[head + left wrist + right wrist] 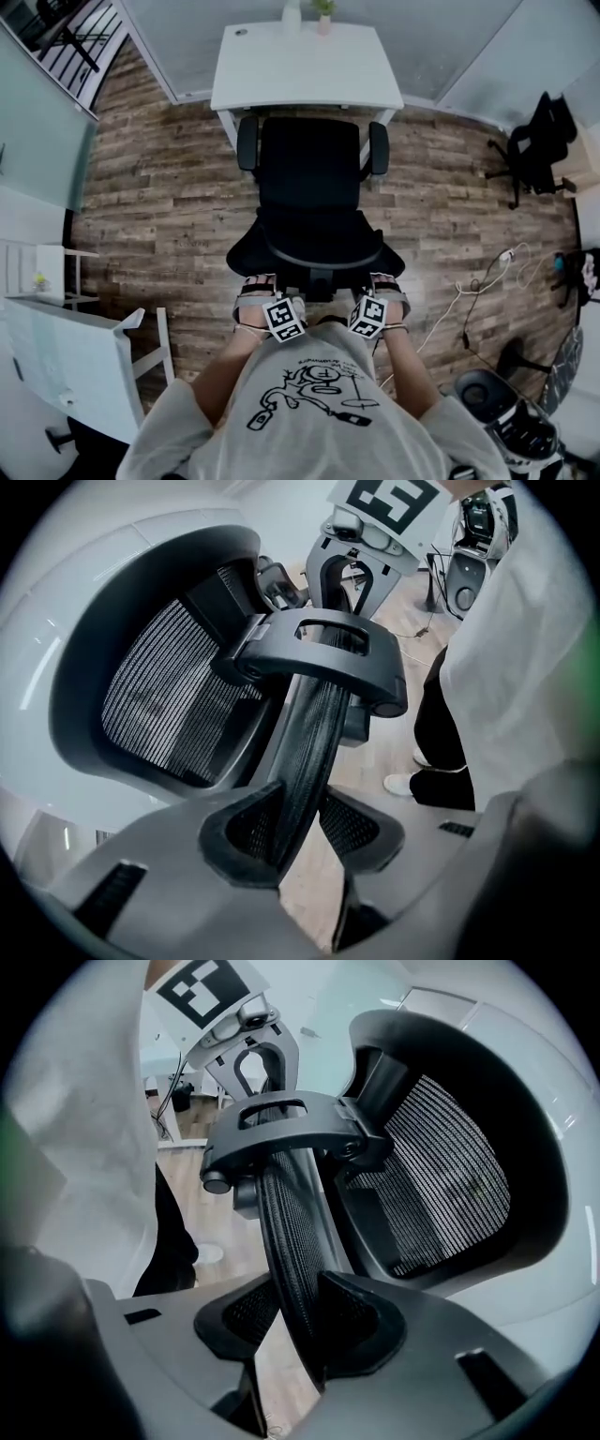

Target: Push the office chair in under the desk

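Note:
A black mesh office chair [309, 178] faces the white desk [305, 66], its armrests level with the desk's front edge and its seat out on the floor. I stand behind it. My left gripper [267, 286] and right gripper [380, 286] hold the top of the backrest, one at each side. In the left gripper view the backrest's mesh rim [314, 742] runs between the pads of the left gripper [300, 832], which press on it. In the right gripper view the same rim [286, 1232] is clamped in the right gripper [305, 1321].
Two small plants [323, 14] stand at the desk's far edge. A second black chair [534, 150] is at the right, with cables [469, 291] and a round dark device [487, 398] on the wooden floor. A white table [66, 356] stands at the lower left.

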{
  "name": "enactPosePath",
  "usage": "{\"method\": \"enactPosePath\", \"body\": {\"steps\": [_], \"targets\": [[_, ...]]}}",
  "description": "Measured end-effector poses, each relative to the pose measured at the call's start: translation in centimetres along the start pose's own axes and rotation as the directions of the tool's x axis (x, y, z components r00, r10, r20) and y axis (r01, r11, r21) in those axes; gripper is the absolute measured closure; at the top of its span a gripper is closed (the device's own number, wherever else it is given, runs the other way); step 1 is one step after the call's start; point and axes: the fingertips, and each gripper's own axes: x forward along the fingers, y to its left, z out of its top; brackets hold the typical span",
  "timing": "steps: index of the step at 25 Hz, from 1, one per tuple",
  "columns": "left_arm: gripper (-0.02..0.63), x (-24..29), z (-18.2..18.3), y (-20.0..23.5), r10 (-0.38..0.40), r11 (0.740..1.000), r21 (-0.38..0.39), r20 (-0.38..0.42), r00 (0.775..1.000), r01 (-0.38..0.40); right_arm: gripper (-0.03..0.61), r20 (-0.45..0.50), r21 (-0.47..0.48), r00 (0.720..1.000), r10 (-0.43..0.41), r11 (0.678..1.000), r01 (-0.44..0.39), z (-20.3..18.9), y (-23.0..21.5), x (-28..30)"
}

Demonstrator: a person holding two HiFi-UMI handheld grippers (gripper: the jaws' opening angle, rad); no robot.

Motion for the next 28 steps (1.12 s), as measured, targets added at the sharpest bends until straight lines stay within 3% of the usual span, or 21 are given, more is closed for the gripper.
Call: {"method": "enactPosePath", "body": {"steps": [14,19,28], "targets": [[0.489,1.8,1.1,3.3,0.007,1.000,0.016,0.006,1.000,-0.007,0.419,-0.010,-0.017,1.000,-0.018,1.000,0.018,0.1,-3.9,1.9],[0.480,2.8,0.8,5.3,0.012,0.999,0.034,0.029,1.000,-0.013,0.422,-0.035,0.014,0.998,0.043,0.999,-0.043,1.1,-5.5,2.9],[0.479,4.3,0.8,8.4,-0.008,1.000,0.030,0.012,1.000,0.007,0.422,-0.033,0.007,0.999,0.041,0.999,-0.041,1.9,-8.6,4.5]]}}
